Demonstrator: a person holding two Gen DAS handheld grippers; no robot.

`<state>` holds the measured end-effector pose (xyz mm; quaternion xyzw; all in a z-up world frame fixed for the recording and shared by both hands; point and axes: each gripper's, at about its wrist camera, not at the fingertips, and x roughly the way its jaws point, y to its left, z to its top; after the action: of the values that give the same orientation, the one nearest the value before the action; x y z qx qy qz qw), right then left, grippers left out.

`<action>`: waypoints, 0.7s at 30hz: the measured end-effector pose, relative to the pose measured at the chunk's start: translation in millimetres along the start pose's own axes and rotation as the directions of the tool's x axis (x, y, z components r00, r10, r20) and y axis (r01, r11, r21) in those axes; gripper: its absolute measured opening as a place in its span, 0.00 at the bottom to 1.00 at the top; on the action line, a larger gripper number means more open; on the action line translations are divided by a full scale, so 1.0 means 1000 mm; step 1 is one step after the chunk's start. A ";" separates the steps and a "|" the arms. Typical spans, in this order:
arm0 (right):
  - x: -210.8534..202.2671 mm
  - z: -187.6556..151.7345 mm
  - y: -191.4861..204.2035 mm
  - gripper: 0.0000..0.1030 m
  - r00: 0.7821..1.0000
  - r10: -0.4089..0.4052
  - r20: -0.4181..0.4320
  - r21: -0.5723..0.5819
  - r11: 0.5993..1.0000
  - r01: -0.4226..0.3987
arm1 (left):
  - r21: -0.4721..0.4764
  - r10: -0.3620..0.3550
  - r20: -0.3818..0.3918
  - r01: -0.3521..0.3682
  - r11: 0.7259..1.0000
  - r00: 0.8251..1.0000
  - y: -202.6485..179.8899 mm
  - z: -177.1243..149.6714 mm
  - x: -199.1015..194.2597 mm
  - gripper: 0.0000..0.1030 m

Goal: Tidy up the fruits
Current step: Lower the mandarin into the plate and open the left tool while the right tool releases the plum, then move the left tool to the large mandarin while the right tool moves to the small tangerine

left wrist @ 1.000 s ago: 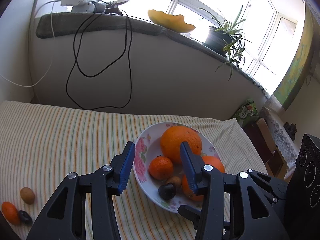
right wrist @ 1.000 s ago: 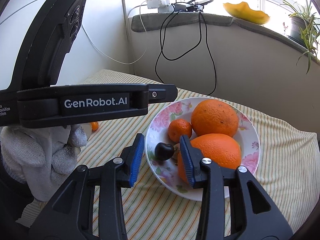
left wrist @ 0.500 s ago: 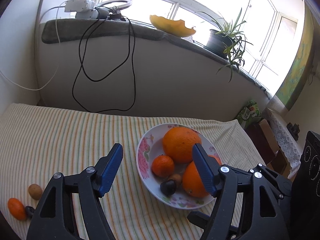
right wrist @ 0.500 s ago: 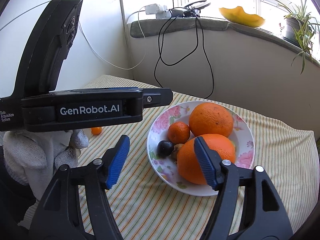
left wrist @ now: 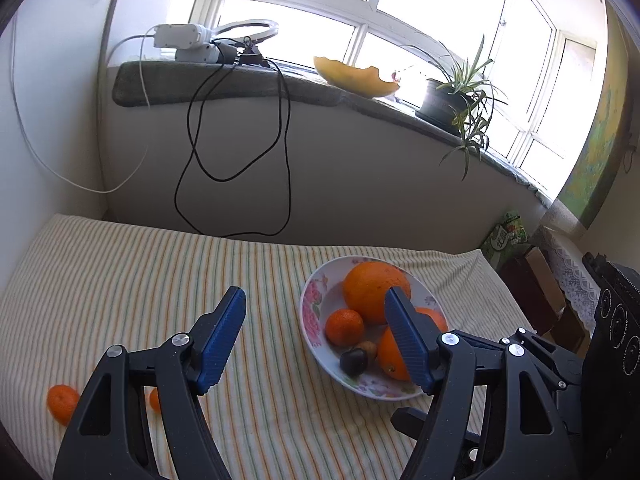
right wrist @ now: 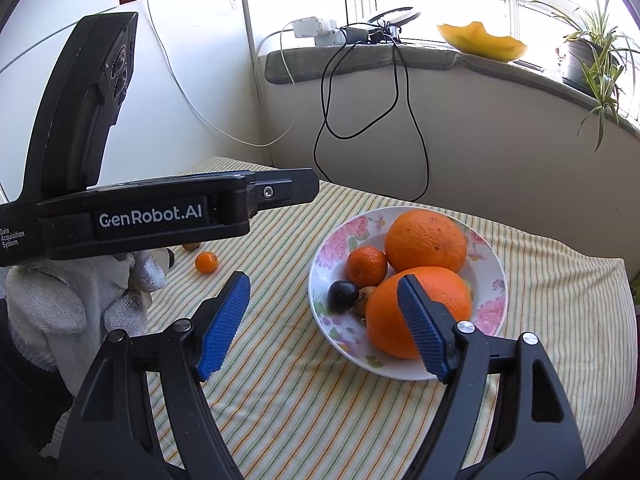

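With both pairs spread wide and nothing between the blue pads, left tongs (left wrist: 316, 332) and right tongs (right wrist: 324, 320) hang released above the striped cloth (left wrist: 120, 280) on the bench, neither touching fruit

Left tongs: pointed at bare cloth just left of the floral bowl (left wrist: 310, 308); right pad overlaps the bowl's near side in view only

Right tongs: right pad in front of the near large orange (right wrist: 416, 312), no contact visible

Bowl holds two large oranges, a mandarin (right wrist: 367, 266), a dark plum (right wrist: 343, 296) and a small brown fruit tucked between them – judged the collecting spot, roughly filled

Still loose on the cloth: a small mandarin (right wrist: 207, 262) well left of the bowl, brown and dark bits partly hidden behind the left device; left view shows another mandarin (left wrist: 63, 400) at the cloth's near-left edge and an orange scrap behind the left finger

Judgement: tongs free for the next pick, strays likely next

Room: white wall, black cable (left wrist: 240, 148) hanging from a sill, melon rind (left wrist: 356, 78), potted plant (left wrist: 456, 100), bright windows
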<state>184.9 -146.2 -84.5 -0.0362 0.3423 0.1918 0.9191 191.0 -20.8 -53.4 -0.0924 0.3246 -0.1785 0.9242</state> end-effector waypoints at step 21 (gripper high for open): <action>-0.003 0.007 0.028 0.76 0.999 0.042 0.011 0.000 0.999 -0.042 | -0.059 0.084 0.082 -0.080 0.995 0.993 0.046 -0.023 -0.066 0.70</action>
<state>176.1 -119.6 -75.3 -0.0279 0.3381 0.2112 0.9167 141.0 45.9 -46.6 -0.1119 0.2937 -0.1272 0.9408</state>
